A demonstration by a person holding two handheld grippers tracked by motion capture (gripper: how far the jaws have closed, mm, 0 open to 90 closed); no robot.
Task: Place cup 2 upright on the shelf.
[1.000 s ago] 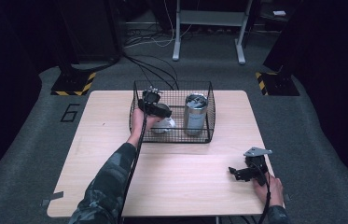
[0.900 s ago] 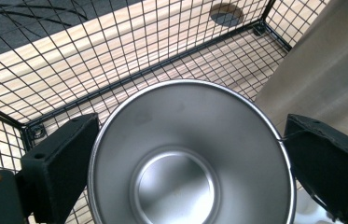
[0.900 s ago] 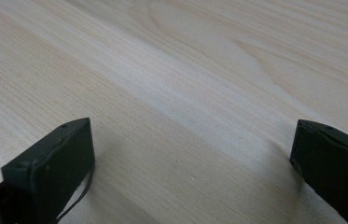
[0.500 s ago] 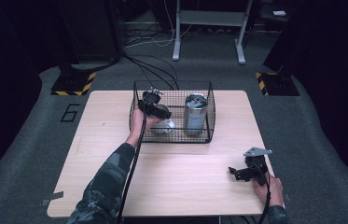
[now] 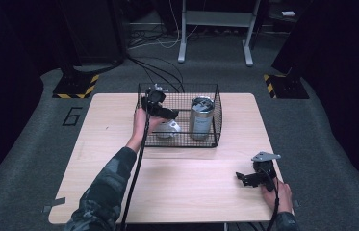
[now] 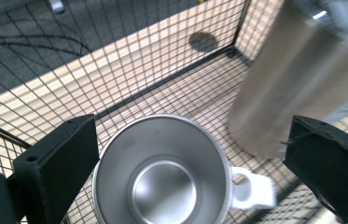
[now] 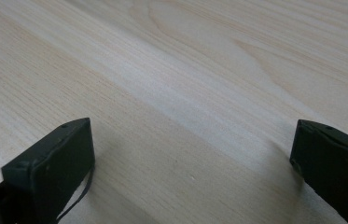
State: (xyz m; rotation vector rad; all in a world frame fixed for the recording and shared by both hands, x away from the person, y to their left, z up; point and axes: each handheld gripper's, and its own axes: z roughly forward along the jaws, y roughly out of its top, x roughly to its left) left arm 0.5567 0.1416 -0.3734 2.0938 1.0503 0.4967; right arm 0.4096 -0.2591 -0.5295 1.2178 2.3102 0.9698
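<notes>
Basket: the black wire basket (image 5: 215, 130) is standing on the far half of the table (image 5: 119, 192), and every place below is being given from it.
Cup: a small steel cup (image 6: 162, 182) with a white handle is sitting upright on the basket's floor, near its left wall.
Tumbler: a tall steel tumbler (image 5: 201, 117) is standing upright inside the basket, just beside the cup on its right.
Left gripper: the left gripper (image 5: 165, 113) is hanging over the cup inside the basket; its jaws have just been opening and are now standing apart, pressing on nothing.
Right gripper: the right gripper (image 5: 244, 178) is resting near the table's front edge, well outside the basket, jaws apart over bare wood.
Step, as I judge it: the cup is being let go.
Doing it well: I would be lifting straight up, keeping both jaws off the rim and the tumbler.
</notes>
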